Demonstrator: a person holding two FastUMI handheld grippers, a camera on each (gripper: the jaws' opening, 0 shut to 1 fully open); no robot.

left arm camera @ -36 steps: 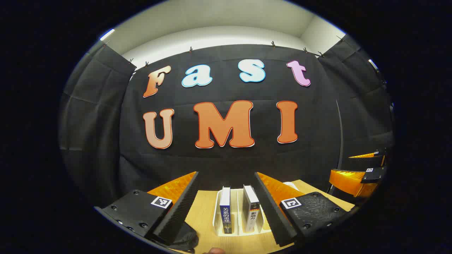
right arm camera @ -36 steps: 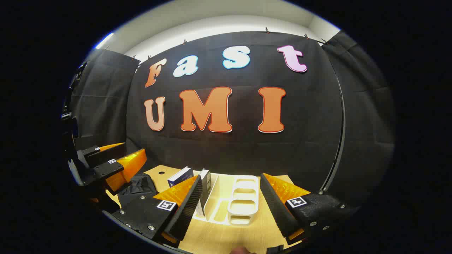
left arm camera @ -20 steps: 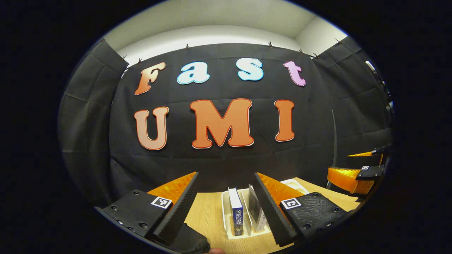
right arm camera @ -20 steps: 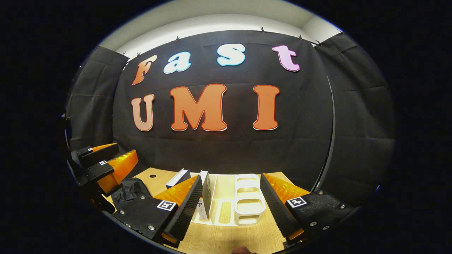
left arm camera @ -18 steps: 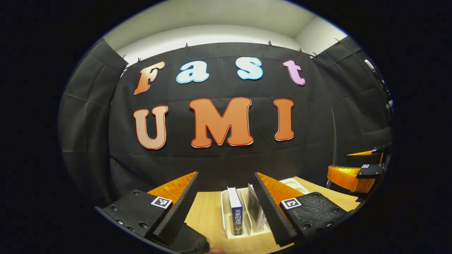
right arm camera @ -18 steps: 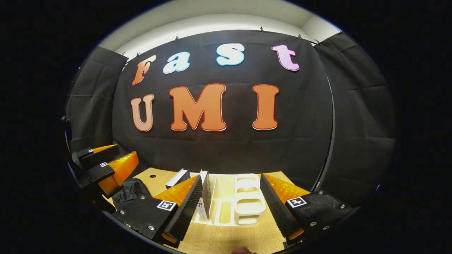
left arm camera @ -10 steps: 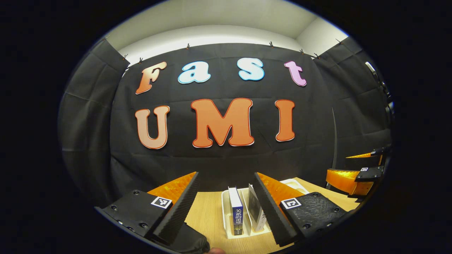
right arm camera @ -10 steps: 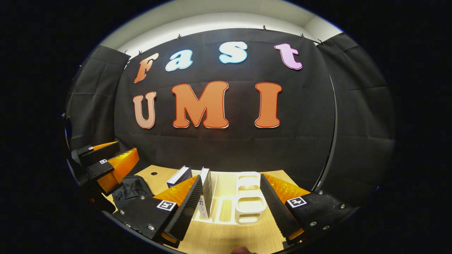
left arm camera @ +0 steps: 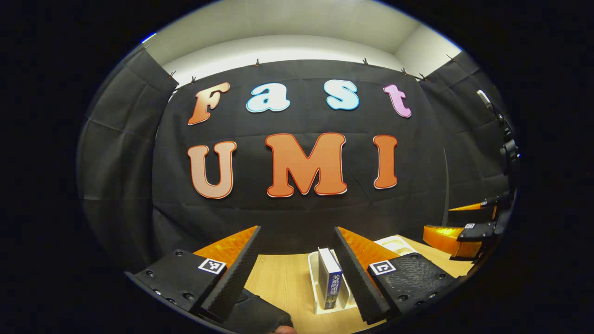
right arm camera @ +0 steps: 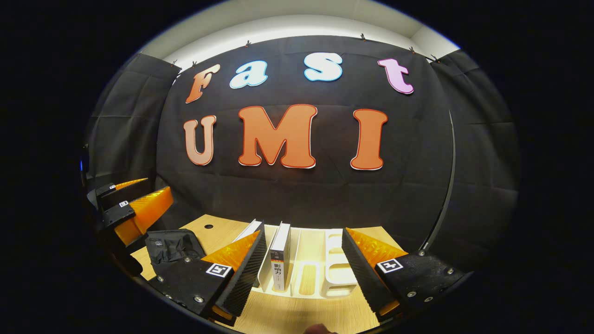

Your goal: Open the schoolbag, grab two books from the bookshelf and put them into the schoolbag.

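Both views are sharp at the centre and strongly bent by the fisheye lens, so straight lines bow outward near the rim. Light falls from above: a pale ceiling strip (left arm camera: 287, 44) glows bright over the dim, matte black cloth wall (right arm camera: 301, 195). In the right gripper view, the wooden worktop (right arm camera: 287, 315) is warmly lit, and the white bookshelf (right arm camera: 336, 273) shines near glare. In the left gripper view, the schoolbag (left arm camera: 260, 317) at the worktop's near edge is lost in shadow. There is no motion blur; detail softens toward the rim.
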